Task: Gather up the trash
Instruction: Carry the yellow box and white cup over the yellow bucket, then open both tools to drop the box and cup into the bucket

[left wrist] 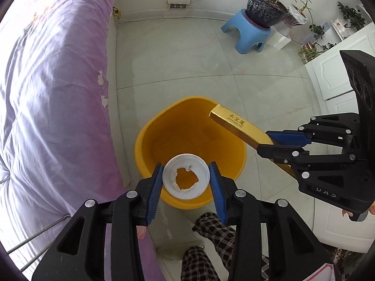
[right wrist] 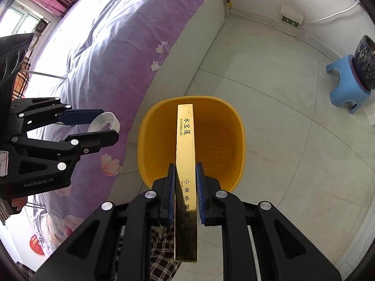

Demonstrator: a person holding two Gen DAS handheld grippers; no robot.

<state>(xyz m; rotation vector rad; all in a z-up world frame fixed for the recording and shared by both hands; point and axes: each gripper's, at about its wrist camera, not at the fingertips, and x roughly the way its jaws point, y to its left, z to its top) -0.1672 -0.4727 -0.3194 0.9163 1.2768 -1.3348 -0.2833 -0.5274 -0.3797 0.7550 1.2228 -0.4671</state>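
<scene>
Left tongs [left wrist: 186,178] we are holding over the yellow bin [left wrist: 150,140], blue pads flanking the white cup [left wrist: 186,179], grip uncertain, right tongs [right wrist: 186,188] clamping the gold box [right wrist: 186,154] above the bin, bed [left wrist: 51,93] beside.

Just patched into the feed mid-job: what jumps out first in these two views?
The yellow bin on the pale tiled floor beside the purple bed draws the eye first. Over it, the right gripper clamps a long gold box that points into the bin. The left gripper has a white cup with a torn base between its fingers, above the bin's near rim.
</scene>
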